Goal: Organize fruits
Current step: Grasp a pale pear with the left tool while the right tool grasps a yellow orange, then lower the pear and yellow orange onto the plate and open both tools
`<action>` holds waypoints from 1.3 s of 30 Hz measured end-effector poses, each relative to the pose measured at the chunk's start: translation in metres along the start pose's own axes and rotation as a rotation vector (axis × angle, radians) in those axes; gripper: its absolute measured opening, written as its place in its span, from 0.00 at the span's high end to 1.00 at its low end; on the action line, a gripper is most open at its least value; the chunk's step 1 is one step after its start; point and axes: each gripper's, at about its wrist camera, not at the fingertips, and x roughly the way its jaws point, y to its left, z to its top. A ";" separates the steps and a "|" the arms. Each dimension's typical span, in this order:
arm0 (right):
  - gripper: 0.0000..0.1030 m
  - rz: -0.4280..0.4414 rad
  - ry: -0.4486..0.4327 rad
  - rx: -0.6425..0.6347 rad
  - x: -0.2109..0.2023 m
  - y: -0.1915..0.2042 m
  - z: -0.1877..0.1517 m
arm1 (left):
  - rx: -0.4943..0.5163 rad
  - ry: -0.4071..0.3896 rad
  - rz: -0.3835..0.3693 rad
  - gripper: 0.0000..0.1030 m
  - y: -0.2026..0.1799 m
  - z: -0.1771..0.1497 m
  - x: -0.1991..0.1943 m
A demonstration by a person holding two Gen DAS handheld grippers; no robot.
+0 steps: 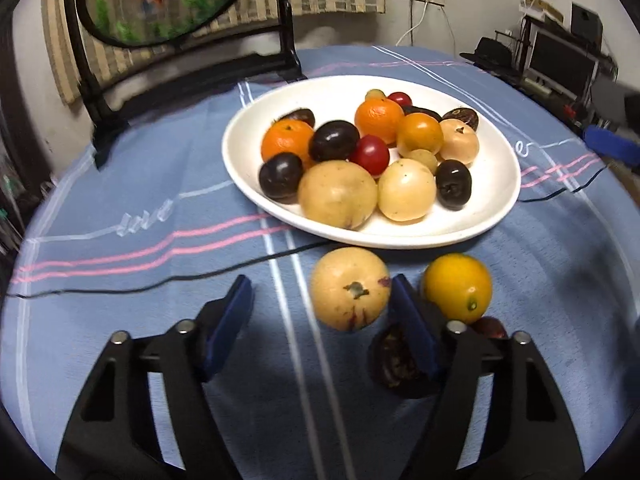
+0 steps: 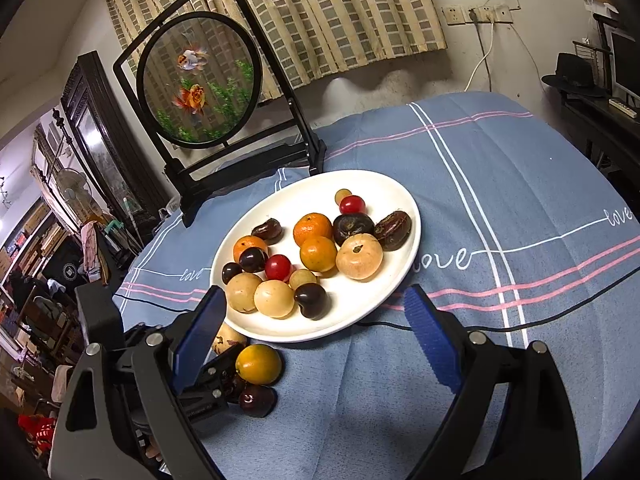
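Note:
A white oval plate (image 1: 500,200) (image 2: 396,200) holds several fruits: oranges, pale yellow round fruits, dark plums and red cherry tomatoes. On the blue cloth in front of it lie a pale yellow fruit (image 1: 350,288) (image 2: 228,338), a yellow-orange citrus (image 1: 458,287) (image 2: 259,364), a wrinkled dark fruit (image 1: 394,360) and a small dark red fruit (image 1: 490,326) (image 2: 257,400). My left gripper (image 1: 322,304) is open, low over the cloth; the pale fruit sits between its fingers, against the right one. My right gripper (image 2: 316,336) is open and empty, above the plate's near rim.
A black-framed round goldfish screen (image 2: 198,80) (image 1: 168,0) stands behind the plate. A thin black cable (image 1: 160,284) (image 2: 560,320) runs across the cloth under the plate. Dark furniture and shelves (image 1: 560,60) stand beyond the table's right edge.

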 end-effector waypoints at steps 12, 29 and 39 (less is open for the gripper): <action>0.12 0.023 0.051 -0.035 0.012 0.008 -0.007 | -0.025 0.028 -0.077 0.60 0.002 0.000 0.008; 0.43 0.149 0.298 -0.078 0.068 0.037 -0.044 | -0.127 0.017 0.078 0.60 0.038 0.004 0.004; 0.55 0.133 0.311 -0.097 0.081 0.043 -0.051 | -0.099 -0.002 0.102 0.60 0.030 0.003 0.000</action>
